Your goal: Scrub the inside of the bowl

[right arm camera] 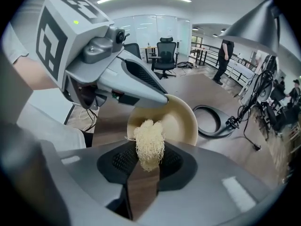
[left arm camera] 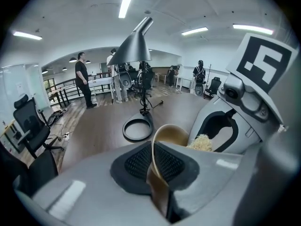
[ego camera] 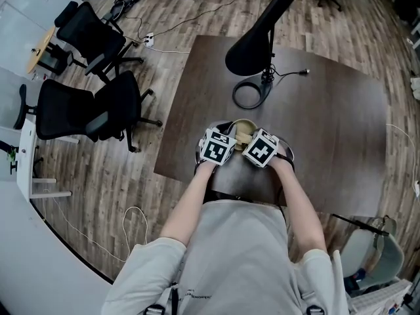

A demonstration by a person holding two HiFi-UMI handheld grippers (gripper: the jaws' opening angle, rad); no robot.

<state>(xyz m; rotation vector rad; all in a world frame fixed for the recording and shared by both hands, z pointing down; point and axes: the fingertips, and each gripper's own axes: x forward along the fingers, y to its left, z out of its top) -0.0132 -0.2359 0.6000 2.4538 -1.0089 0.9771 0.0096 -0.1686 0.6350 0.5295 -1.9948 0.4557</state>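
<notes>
A beige bowl (ego camera: 243, 130) is held tilted above the near edge of the dark table (ego camera: 328, 130). My left gripper (left arm camera: 157, 173) is shut on the bowl's rim (left arm camera: 153, 166), which runs edge-on between its jaws. My right gripper (right arm camera: 146, 166) is shut on a pale fibrous scrubber (right arm camera: 149, 143). The scrubber sits against the inside of the bowl (right arm camera: 176, 121). From the left gripper view the scrubber (left arm camera: 201, 143) shows just beyond the bowl's edge, beside the right gripper (left arm camera: 244, 102). In the head view both marker cubes (ego camera: 218, 147) sit close together over the bowl.
A black desk lamp (ego camera: 259, 35) with a ring base (ego camera: 251, 94) and a cable (ego camera: 292, 75) stands at the table's middle back. Black office chairs (ego camera: 88, 107) stand on the wood floor to the left. People stand far back in the room (left arm camera: 83, 79).
</notes>
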